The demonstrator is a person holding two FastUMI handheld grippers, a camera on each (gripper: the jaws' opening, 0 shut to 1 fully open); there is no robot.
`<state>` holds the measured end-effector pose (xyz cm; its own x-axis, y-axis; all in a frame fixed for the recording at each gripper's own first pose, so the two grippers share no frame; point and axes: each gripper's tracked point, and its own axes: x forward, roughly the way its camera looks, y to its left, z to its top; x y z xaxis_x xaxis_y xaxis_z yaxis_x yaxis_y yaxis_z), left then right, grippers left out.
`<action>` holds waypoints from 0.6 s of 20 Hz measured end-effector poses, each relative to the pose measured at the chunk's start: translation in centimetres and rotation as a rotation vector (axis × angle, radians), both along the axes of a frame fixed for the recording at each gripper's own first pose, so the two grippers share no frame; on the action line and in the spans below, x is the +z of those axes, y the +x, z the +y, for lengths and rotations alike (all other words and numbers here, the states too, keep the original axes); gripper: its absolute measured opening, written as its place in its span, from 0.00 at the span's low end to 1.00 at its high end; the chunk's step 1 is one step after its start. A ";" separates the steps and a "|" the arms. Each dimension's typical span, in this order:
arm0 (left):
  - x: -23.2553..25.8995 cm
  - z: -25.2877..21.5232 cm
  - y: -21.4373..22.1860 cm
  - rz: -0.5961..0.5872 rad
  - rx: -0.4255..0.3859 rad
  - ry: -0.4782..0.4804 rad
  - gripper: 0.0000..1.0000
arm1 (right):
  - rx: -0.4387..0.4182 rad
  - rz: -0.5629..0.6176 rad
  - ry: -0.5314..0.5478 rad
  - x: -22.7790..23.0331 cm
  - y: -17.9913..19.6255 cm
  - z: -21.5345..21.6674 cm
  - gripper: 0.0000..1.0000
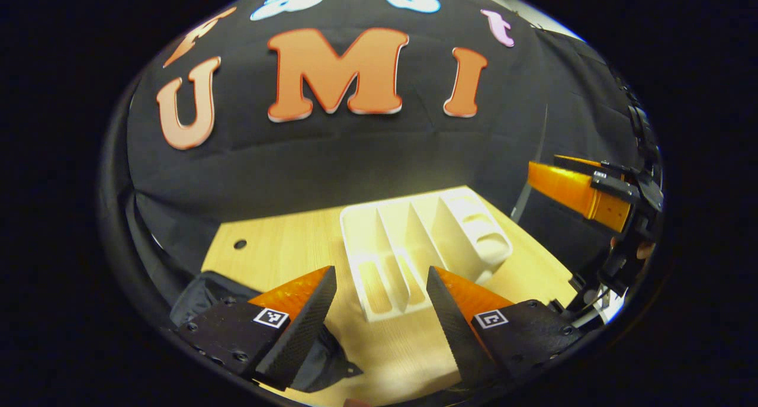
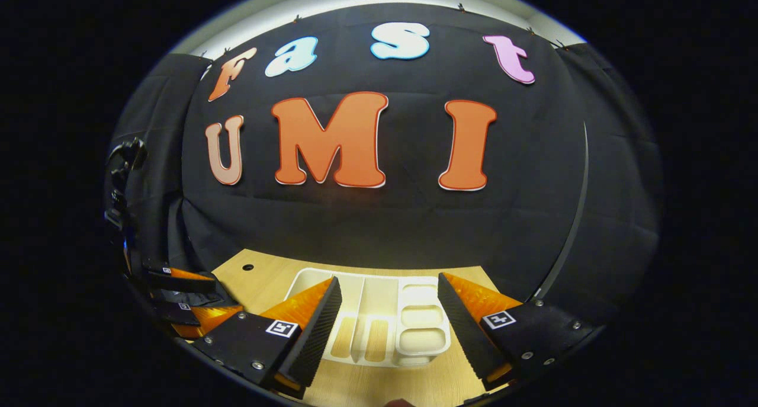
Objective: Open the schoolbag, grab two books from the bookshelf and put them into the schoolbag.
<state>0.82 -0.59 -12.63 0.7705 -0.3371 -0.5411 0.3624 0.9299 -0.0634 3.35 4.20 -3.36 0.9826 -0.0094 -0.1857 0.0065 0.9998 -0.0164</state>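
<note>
Low in the left gripper view, my left claw [image 1: 382, 312] stands wide open with nothing between its fingers. Past them, at centre frame, a white bookshelf [image 1: 414, 247] lies flat on the pale wooden tabletop [image 1: 278, 247], and I see no books in its slots. At lower left, partly under my left finger, sits dark fabric that I take to be the schoolbag [image 1: 204, 291]; I cannot tell whether it is zipped. At the right edge, mid-height, the right claw [image 1: 577, 188] hovers above the tabletop.

Low in the right gripper view, my right claw [image 2: 388, 321] is likewise spread wide and empty, aimed at the bookshelf [image 2: 367, 312] at bottom centre. The left claw [image 2: 183, 297] shows at lower left, with a little dark fabric beside it.

I judge the task barely begun, with opening the bag as the step in hand. To do it well, I would tip the left claw down toward the bag, find the zipper pull before closing, pinch only the pull, and hold the fabric with the other claw so the bag does not slide.
</note>
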 end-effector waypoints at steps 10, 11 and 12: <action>8.9 0.6 2.3 -0.355 0.193 -0.060 0.96 | 0.021 -0.075 -0.016 1.0 -1.4 1.8 0.97; 9.4 0.8 2.3 -0.372 0.208 -0.066 0.96 | 0.021 -0.084 -0.020 1.1 -1.6 2.0 0.97; 10.0 0.9 2.2 -0.392 0.216 -0.077 0.99 | 0.019 -0.094 -0.025 1.1 -1.6 1.9 0.97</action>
